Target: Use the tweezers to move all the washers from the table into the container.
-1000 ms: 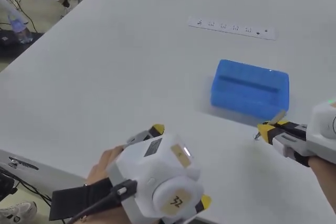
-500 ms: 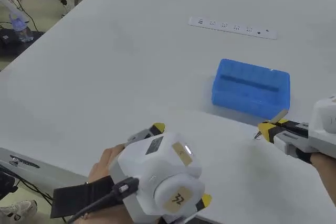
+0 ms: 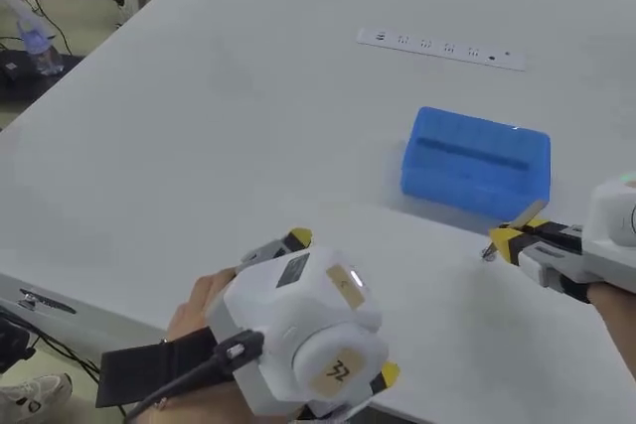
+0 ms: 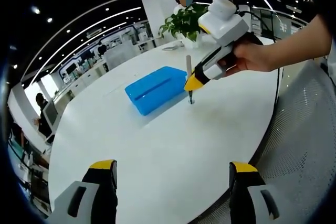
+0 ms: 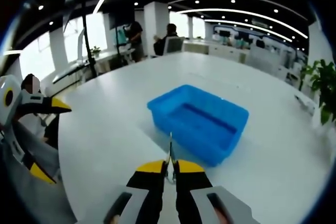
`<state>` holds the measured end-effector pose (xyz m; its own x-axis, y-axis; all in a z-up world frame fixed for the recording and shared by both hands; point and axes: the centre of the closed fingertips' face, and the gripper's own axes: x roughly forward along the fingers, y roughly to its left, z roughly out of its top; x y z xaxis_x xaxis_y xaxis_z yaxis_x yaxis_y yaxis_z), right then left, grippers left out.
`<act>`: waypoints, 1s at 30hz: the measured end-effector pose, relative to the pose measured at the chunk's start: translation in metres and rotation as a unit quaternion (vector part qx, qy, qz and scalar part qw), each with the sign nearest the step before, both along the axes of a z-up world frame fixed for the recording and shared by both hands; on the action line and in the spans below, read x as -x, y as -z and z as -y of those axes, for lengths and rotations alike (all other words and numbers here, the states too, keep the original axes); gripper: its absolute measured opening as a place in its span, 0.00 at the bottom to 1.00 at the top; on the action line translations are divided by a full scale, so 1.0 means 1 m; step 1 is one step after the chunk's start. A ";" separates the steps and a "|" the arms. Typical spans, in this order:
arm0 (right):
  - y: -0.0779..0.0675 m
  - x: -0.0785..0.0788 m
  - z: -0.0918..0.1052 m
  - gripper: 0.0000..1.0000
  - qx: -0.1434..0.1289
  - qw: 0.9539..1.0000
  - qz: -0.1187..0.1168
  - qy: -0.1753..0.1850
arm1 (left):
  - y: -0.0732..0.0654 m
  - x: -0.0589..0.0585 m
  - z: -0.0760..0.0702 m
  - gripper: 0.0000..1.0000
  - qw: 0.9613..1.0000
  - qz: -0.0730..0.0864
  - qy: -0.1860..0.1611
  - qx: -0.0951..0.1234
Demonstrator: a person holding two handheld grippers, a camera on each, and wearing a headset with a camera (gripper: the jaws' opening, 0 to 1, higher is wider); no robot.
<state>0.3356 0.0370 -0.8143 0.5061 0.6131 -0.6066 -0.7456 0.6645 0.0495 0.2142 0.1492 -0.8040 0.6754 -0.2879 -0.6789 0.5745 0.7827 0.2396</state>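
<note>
White counter [image 3: 248, 146], open-plan office. One blue container [image 3: 477, 163], one power strip [image 3: 440, 50] beyond it. Right gripper [image 5: 169, 167] jaws clamp tweezers [image 4: 188, 69] beside container; left gripper [image 4: 173, 165] jaws apart.

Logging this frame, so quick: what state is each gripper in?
Left gripper: open, empty.
Right gripper: shut on tweezers.

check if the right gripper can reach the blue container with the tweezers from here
Probably yes: the right gripper, shut on the tweezers, sits just beside the blue container with bare table between.
</note>
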 end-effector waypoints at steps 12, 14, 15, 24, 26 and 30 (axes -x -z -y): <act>0.000 0.002 0.000 0.03 0.003 1.000 0.006 0.006 | 0.000 0.000 0.000 0.90 1.000 0.001 -0.001 0.000; -0.001 0.002 0.001 0.03 0.003 1.000 0.003 0.006 | 0.000 0.000 0.000 0.90 1.000 0.000 0.000 -0.001; -0.001 0.003 0.001 0.03 0.004 1.000 0.002 0.007 | 0.000 0.000 0.000 0.90 1.000 0.000 0.000 -0.001; -0.011 0.003 0.005 0.03 0.001 1.000 0.002 0.009 | 0.000 0.000 0.000 0.90 1.000 0.000 0.000 0.000; -0.015 0.002 0.005 0.03 -0.001 1.000 0.005 0.010 | 0.000 0.000 0.001 0.90 1.000 0.000 0.000 0.001; -0.025 0.001 0.005 0.03 -0.008 1.000 0.009 0.009 | -0.001 0.000 0.001 0.91 1.000 0.001 0.001 0.004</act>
